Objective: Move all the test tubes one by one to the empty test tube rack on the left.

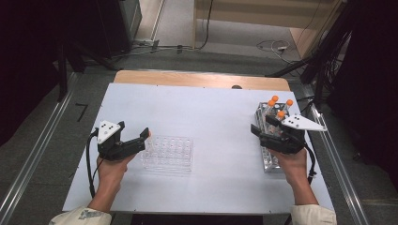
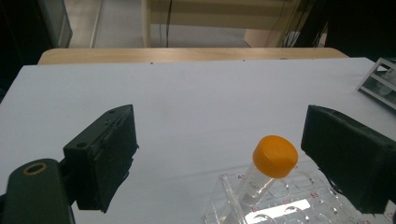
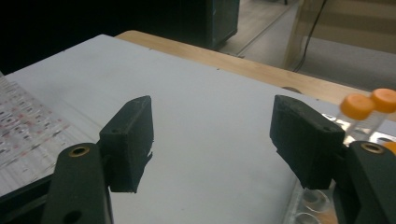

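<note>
White table (image 1: 211, 112), orange-capped tube (image 2: 268, 168) racked between open left tongs (image 2: 219, 158) (untouched), right tongs (image 3: 212, 140) open

My left gripper (image 1: 141, 136) is black, its plate white with black dots. The tube (image 2: 266, 173) is clear with an orange cap, its rack (image 1: 168, 153) transparent on the white table (image 1: 206, 112).
</note>
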Tool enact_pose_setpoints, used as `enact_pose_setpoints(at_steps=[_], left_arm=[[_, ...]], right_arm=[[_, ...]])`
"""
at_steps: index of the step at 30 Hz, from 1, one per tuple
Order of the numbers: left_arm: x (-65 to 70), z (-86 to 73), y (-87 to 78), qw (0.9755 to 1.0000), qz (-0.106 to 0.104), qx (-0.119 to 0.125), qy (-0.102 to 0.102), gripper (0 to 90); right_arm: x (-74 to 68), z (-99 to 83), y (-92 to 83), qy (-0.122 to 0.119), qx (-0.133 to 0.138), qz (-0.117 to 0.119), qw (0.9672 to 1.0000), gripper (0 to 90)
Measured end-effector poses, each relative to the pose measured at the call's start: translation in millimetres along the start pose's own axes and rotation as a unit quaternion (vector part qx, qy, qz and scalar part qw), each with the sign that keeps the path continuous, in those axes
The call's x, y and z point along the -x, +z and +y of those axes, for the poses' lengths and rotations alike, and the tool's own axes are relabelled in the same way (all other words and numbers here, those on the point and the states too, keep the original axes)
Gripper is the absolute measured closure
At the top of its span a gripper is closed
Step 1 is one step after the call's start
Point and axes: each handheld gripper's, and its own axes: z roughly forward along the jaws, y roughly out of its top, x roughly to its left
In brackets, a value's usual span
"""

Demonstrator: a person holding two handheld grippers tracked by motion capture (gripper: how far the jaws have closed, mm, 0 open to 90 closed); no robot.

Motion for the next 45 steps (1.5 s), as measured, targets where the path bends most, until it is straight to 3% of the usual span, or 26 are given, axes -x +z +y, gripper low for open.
enact_pose_setpoints(at_steps=[11, 16, 21, 32, 45], left_arm=[[-1.1, -0.2, -0.5, 1.0, 0.001, 0.001, -0.003, 11.4], [-0.5, 0.1, -0.3, 1.0, -0.001, 0.002, -0.004, 11.6], [0.5, -0.1, -0.3, 1.0, -0.001, 0.001, -0.001, 11.6], [0.6, -0.2, -1.1, 1.0, -0.002, 0.002, -0.002, 11.7], [-0.3, -0.2, -1.3, 1.0, -0.001, 0.001, -0.003, 11.9]], right_arm=[[36.9, 0.5, -14.6, 0.018, 0.008, -0.057, 0.9982, 28.9], [58.9, -5.2, -12.7, 0.042, 0.001, -0.073, 0.9965, 29.0], [74.6, -9.8, -7.5, 0.045, -0.015, -0.09, 0.9948, 29.1], [76.8, -16.8, 18.9, 0.038, -0.075, -0.105, 0.9909, 37.0], [88.5, -21.2, 35.0, 0.094, -0.108, -0.106, 0.9839, 54.7]])
